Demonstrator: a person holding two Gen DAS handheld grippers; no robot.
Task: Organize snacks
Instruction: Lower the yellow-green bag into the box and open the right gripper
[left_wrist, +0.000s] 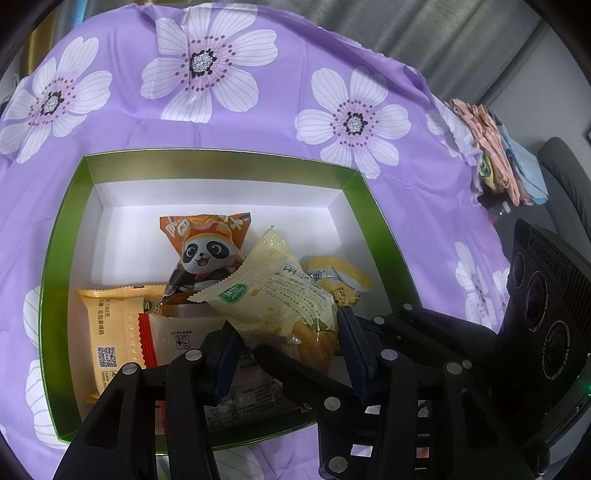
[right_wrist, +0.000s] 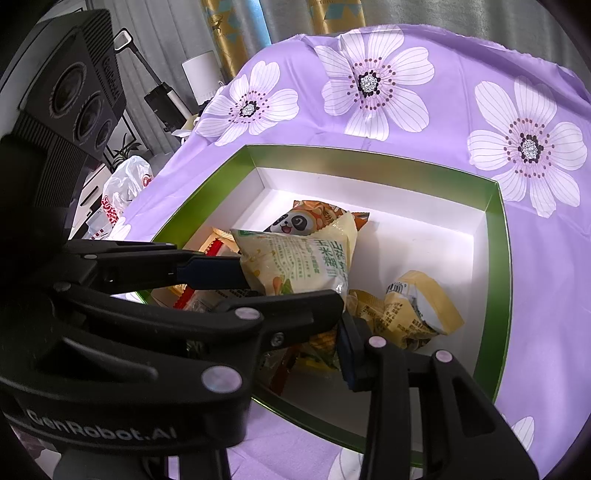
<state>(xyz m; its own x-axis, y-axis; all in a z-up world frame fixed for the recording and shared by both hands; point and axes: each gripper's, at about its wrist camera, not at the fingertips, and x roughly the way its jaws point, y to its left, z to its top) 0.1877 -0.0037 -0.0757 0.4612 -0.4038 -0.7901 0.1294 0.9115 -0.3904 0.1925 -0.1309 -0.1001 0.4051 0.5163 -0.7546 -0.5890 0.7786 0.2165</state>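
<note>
Tongs, left (left_wrist: 291, 354) ones, pinch pale yellow packet (left_wrist: 273, 295) (right tongs (right_wrist: 295, 314): grip unclear) over green box (left_wrist: 221, 157).

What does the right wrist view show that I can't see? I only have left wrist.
Observer: Past the tablecloth's edge there is a white plastic bag with red print.
Operator: Anything new on the packet that's held?
Observer: The pale yellow packet in the left gripper shows large green characters on this side.
Operator: What's behind it in the box?
Observer: A crumpled yellow packet lies on the floor of the green box, to the right of the held one. Here it is in full view.
</note>
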